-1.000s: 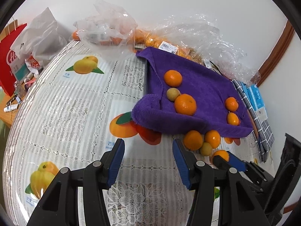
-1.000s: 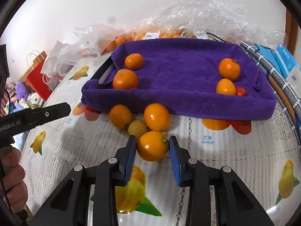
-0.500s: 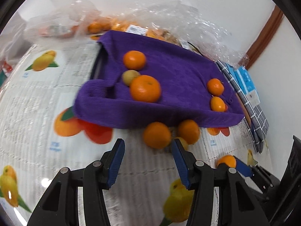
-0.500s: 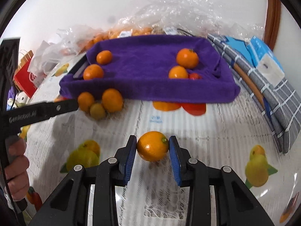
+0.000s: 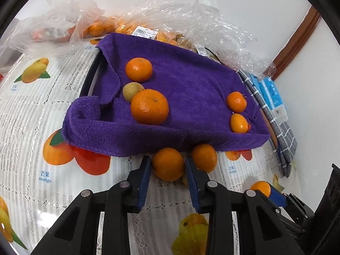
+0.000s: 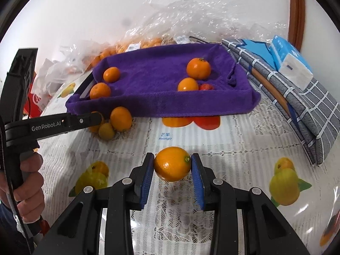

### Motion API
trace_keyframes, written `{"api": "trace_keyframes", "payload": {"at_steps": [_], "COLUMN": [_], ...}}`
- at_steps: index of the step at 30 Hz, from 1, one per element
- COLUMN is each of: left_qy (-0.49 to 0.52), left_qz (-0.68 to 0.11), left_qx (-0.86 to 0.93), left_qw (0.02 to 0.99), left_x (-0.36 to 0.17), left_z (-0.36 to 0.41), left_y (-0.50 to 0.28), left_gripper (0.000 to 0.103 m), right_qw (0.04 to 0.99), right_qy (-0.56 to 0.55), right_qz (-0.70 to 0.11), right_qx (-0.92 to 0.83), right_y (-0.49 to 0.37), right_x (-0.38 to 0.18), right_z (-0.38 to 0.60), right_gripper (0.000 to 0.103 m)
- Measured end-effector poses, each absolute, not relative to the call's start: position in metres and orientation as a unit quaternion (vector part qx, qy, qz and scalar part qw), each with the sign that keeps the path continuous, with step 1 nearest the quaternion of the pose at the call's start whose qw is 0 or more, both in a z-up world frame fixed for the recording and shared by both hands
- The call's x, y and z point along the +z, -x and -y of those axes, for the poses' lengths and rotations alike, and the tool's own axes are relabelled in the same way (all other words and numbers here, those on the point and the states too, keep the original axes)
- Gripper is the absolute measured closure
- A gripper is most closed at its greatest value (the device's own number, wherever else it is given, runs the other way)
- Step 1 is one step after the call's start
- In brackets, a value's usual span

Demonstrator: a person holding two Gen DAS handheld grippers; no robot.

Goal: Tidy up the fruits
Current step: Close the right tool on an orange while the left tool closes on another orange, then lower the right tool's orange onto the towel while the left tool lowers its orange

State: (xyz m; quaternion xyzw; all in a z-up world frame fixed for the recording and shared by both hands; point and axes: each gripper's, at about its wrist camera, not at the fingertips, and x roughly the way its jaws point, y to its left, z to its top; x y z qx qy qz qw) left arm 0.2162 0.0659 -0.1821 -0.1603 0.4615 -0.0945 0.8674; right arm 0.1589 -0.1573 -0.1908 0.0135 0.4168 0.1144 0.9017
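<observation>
A tray lined with a purple towel (image 5: 191, 89) (image 6: 161, 80) holds several oranges and a small green-yellow fruit (image 5: 132, 91). My left gripper (image 5: 167, 165) is shut on an orange (image 5: 167, 164) on the table just in front of the tray, next to another orange (image 5: 204, 157). My right gripper (image 6: 172, 163) is shut on an orange (image 6: 172, 163) and holds it over the table, short of the tray. The left gripper also shows in the right wrist view (image 6: 93, 120), beside an orange (image 6: 121, 119) and a small green-yellow fruit (image 6: 106, 131).
Clear plastic bags of oranges (image 5: 148, 31) lie behind the tray. A folded grey checked cloth (image 6: 297, 97) with blue tissue packs (image 6: 291, 59) lies right of the tray. A red bag (image 6: 34, 102) stands at far left. The tablecloth has printed fruit pictures.
My left gripper moved forward to the tray's front edge and closed on an orange. My right gripper, holding its orange, drew back and to the right, away from the loose fruits.
</observation>
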Motion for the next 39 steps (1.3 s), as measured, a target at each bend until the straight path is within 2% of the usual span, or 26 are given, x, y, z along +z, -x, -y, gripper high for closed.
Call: {"api": "trace_keyframes", "payload": {"at_steps": [30, 39], "left_qy": [0.155, 0.158], "left_qz": [-0.392, -0.391], "left_qx": [-0.091, -0.072], "left_qw": [0.902, 0.904], "left_x": [-0.099, -0.1], "left_z": [-0.075, -0.087], "left_y": [-0.197, -0.212], "left_gripper": [0.072, 0.072], "right_qw": [0.928, 0.936], "right_qy": [-0.032, -0.024], "right_qz": [-0.359, -0.342], "right_qx": [0.09, 0.081], "right_y": [-0.173, -0.193], "right_x": [-0.135, -0.126], "right_z": [0.172, 0.178], "right_gripper": [0.068, 0.068]}}
